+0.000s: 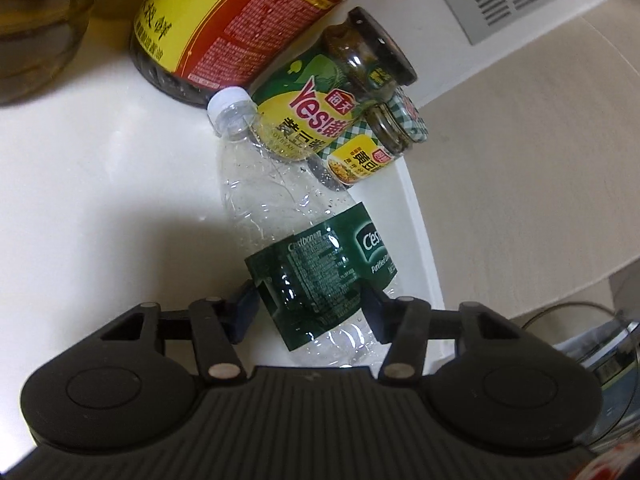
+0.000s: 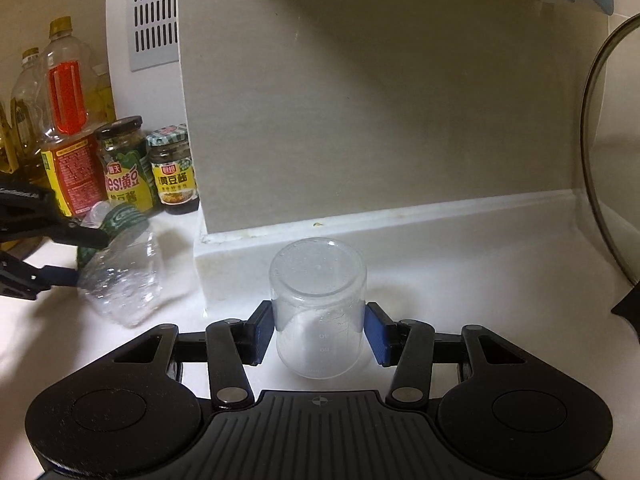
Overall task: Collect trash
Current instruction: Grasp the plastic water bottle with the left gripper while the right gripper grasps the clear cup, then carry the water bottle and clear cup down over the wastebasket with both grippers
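Observation:
An empty clear water bottle (image 1: 280,208) with a white cap and a dark green label lies tilted on the white counter (image 1: 100,200). My left gripper (image 1: 310,312) is shut on its labelled lower half, one blue pad on each side. The right wrist view shows that bottle (image 2: 124,276) at the left, crumpled between the left gripper's fingers (image 2: 90,237). A clear plastic measuring cup (image 2: 318,300) stands upside down on the counter near the wall's base. My right gripper (image 2: 320,332) is shut on it, both blue pads against its sides.
Sauce jars (image 2: 172,168) and tall oil bottles (image 2: 66,120) crowd the back left corner, just beyond the bottle's cap. A beige wall corner (image 2: 360,120) with a white ledge runs behind the cup. A glass pot lid (image 2: 600,160) stands at the right edge.

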Demonstrator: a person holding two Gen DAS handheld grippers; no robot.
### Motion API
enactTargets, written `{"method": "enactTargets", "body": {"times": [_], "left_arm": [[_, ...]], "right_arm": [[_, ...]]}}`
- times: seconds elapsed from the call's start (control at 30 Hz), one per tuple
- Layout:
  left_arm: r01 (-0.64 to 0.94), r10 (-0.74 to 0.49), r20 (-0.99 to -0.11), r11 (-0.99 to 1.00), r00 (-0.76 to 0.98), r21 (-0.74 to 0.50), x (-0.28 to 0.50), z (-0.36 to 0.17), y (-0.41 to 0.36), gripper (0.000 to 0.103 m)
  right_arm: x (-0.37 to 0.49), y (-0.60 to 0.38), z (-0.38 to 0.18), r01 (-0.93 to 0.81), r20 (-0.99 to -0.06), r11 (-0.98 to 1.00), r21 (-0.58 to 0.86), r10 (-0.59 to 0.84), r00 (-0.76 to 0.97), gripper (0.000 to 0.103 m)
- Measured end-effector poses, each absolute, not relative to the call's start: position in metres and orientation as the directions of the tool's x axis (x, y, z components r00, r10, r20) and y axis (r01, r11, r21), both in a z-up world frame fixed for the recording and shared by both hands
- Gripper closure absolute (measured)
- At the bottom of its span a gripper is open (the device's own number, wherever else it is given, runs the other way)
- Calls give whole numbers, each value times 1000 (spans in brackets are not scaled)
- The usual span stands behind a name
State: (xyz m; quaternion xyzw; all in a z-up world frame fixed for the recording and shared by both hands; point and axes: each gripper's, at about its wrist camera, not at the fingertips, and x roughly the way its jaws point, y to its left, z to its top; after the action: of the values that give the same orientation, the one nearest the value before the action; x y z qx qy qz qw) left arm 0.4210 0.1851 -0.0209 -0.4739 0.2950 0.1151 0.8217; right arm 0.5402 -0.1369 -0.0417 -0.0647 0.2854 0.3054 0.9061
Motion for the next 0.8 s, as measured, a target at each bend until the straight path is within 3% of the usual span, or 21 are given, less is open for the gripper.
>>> {"method": "enactTargets", "body": {"times": [0.2,0.43,0.8], "left_arm": [[-451,-113,-545,438,831,-778,429,-31,187,53],[-450,-49,-510,403,859,-797,418,-30,181,72],[-390,10,-403,275,915,-879,395,-31,178,71]], "right_arm": [[539,-137,-41,-589,-554,806,56,516,653,54],[536,-141,-40,-585,-547,809,57,515,660,54],[530,-151,-39,-539,-532,838,89,498,685,54]]}}
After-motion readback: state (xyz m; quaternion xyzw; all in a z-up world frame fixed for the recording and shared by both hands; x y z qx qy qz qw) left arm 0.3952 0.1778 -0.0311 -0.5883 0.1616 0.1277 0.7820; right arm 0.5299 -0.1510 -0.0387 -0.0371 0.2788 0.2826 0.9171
